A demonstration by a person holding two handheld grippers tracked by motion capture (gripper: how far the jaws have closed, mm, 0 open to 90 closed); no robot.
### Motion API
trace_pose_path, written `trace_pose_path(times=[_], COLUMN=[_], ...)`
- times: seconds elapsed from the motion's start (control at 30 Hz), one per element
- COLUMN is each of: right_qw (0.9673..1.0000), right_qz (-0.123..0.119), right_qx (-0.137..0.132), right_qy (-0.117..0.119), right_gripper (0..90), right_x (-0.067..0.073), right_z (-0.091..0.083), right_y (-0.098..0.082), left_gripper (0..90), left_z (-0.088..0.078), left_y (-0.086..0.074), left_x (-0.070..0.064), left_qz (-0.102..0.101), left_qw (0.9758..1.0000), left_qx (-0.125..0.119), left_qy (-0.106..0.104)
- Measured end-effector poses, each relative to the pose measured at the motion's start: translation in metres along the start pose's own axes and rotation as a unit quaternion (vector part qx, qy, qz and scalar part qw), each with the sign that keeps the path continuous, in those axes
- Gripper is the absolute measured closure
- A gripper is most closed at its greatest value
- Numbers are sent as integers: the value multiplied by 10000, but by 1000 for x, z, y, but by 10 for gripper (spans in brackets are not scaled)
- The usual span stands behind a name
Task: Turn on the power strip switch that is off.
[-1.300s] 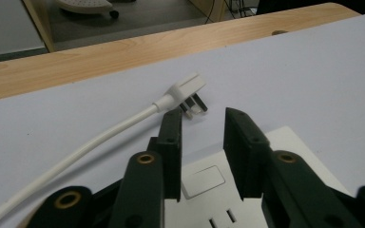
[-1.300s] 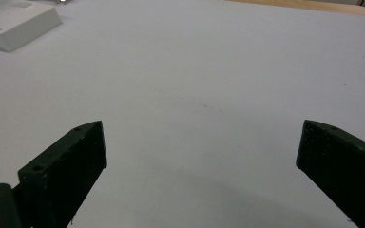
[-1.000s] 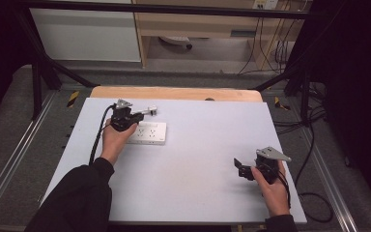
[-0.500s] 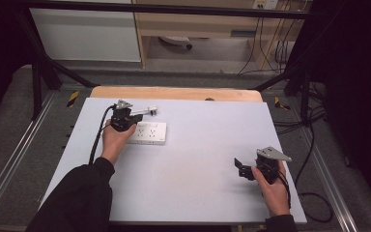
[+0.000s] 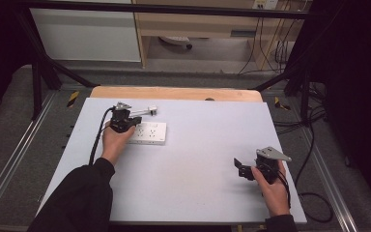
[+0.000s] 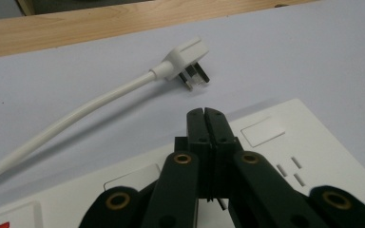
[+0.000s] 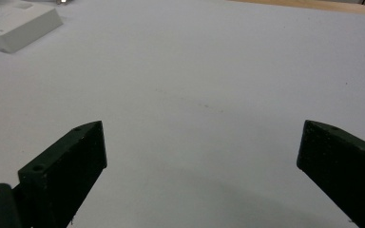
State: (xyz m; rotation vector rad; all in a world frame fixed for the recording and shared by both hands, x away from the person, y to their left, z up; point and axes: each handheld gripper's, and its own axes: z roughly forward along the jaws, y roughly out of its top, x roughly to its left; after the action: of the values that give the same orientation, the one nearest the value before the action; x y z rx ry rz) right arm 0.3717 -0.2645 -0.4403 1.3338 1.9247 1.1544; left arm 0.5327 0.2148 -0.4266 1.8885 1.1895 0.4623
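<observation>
The left gripper (image 6: 204, 114), jaws pressed together and empty, hovers over the power strip (image 6: 285, 156); its plug (image 6: 185, 59) lies just beyond. To grasp that plug, I'd open first and reach farther. The right gripper (image 7: 202, 152) waits wide apart over bare worktop (image 7: 209, 71).

- High view: overhead, facing forward and down on the bench (image 5: 198, 183).
- Left gripper view: close over the power strip (image 6: 309, 156).
- Right gripper view: low, shares that strip far off.

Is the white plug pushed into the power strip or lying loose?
Loose. The plug lies on the table beyond the power strip, its pins bare.
</observation>
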Motion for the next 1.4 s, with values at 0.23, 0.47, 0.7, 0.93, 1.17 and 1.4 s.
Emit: trace_pose_path(times=[0.23,0.47,0.7,0.93,1.17,1.4], right_qw=[10000,10000,10000,10000,10000,10000], right_qz=[-6,-1,4,6,8,3], right_qx=[-7,8,10,12,14,4], right_qy=[0,11,17,16,20,14], right_gripper=[30,29,29,28,28,28], right_x=[-1,0,0,0,0,-1], right_z=[0,0,0,0,0,-1], right_y=[0,0,0,0,0,0], left_gripper=[900,900,900,900,900,900], left_z=[0,2,2,3,3,3], left_y=[-1,-2,-5,-6,-7,-7], left_x=[3,2,6,7,6,5], left_qz=[-135,-72,-133,-153,-149,-156], left_qw=[9999,9999,9999,9999,9999,9999], left_qx=[4,63,84,77,64,56], left_qy=[-2,37,45,15,14,49])
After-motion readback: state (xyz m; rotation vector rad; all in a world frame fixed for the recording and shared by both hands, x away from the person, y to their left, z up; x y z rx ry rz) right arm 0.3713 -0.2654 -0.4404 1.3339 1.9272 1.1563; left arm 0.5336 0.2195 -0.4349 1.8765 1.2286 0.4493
